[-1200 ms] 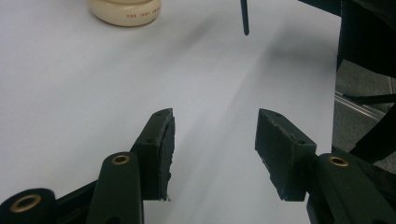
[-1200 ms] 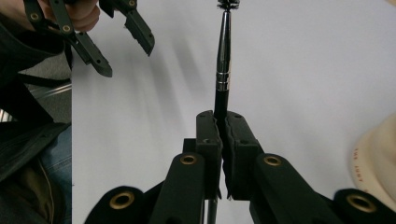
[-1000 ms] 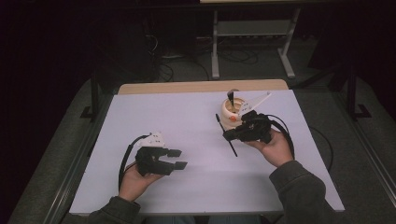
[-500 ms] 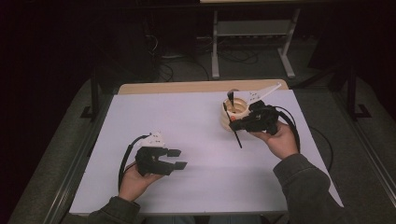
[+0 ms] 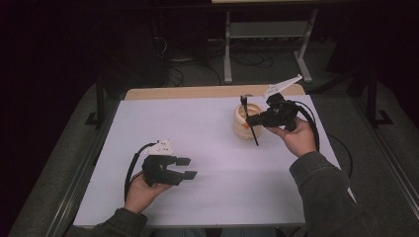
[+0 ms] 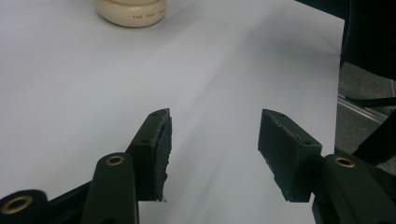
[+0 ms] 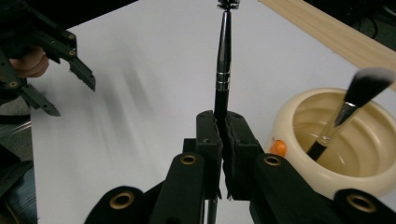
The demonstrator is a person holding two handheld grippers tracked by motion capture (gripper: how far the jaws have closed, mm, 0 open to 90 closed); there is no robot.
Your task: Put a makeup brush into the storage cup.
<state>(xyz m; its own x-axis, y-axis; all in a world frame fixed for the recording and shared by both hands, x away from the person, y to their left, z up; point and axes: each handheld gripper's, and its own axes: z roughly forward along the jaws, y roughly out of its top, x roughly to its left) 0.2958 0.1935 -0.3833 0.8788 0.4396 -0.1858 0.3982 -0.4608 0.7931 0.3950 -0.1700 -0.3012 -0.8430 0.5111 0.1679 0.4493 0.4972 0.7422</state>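
I have the right gripper (image 5: pixel 253 118) raised over the far right part of the table (image 5: pixel 207 197), just beside the pot (image 5: pixel 243 126). Its jaws are clamped on a black brush (image 7: pixel 222 70), gripping the handle partway along. In the right gripper view the brush runs straight up out of the jaws, with silver bands on the shaft and a dark bristle tip at the top edge. From the high view the same brush (image 5: pixel 250 123) slants across the near right side of the pot, one end above the rim and the other pointing down toward the table.

The pot (image 7: pixel 345 144) is cream, ribbed inside, with a small orange spot on its outer wall. A second brush (image 7: pixel 348 109) leans in it, handle down inside and pale fluffy bristles up over the rim.

My left gripper (image 5: pixel 184 168) sits low at the near left of the table, well apart from the pot. Its jaws are spread wide with nothing between them; in the left gripper view I see bare white table through the gap and the base of the pot (image 6: pixel 131 11) at the top edge. The left gripper (image 7: pixel 70 79) also shows at the upper left of the right gripper view, jaws parted.
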